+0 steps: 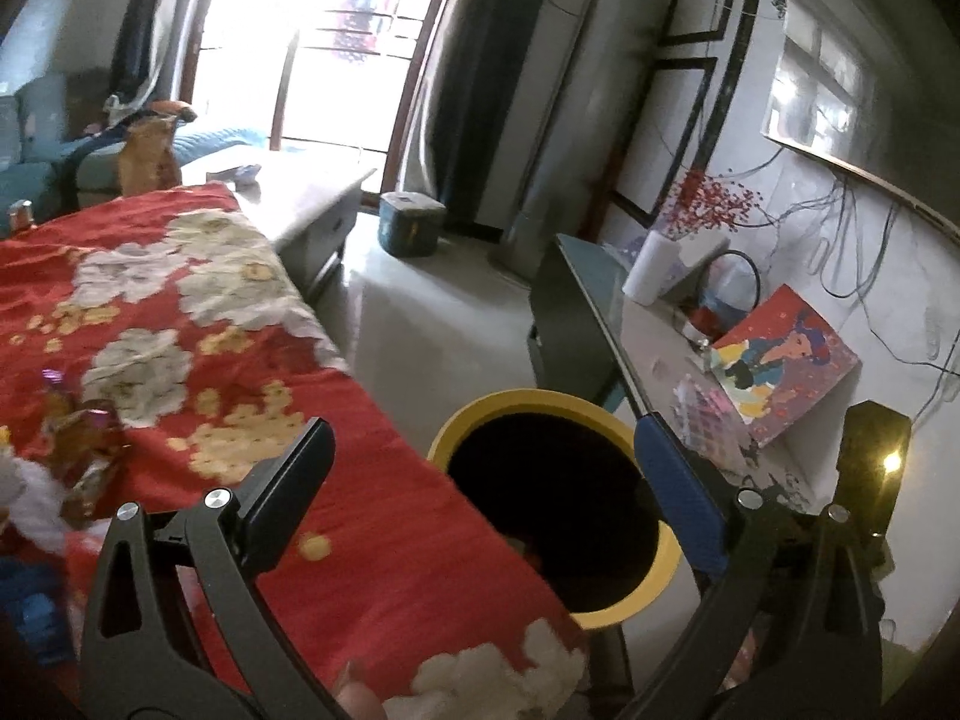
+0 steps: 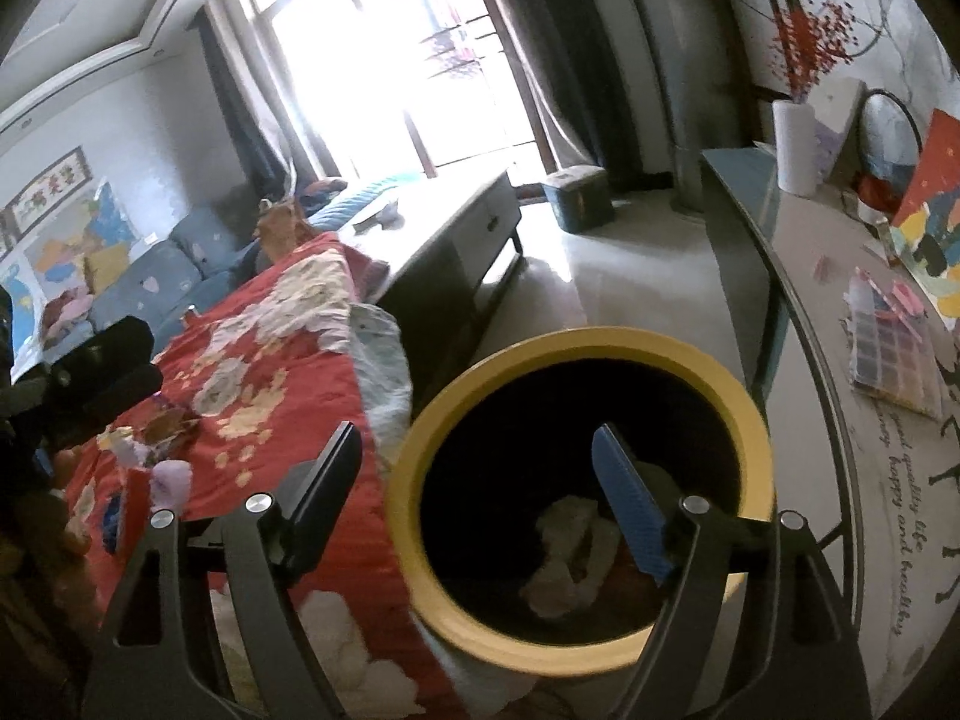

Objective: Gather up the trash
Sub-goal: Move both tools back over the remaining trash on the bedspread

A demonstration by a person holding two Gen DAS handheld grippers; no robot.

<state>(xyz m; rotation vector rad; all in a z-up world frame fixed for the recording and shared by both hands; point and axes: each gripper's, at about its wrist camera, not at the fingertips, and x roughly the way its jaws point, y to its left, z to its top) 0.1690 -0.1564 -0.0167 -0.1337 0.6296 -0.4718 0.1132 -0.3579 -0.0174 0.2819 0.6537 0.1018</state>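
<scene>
Claws: left claw (image 1: 480,468) spread, empty | right claw (image 2: 480,474) spread over yellow-rimmed bin (image 2: 576,354) | crumpled tissue (image 2: 570,558) inside bin

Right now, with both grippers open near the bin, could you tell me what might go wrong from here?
1. The remaining wrappers lie on the loose, wrinkled red floral cloth; a pinch might catch the fabric and drag it.
2. The yellow-rimmed bin stands tight against the cloth's edge, so the right gripper, swinging back, could knock its rim.
3. The left gripper is open and empty; light scraps may slip on the way over.
</scene>
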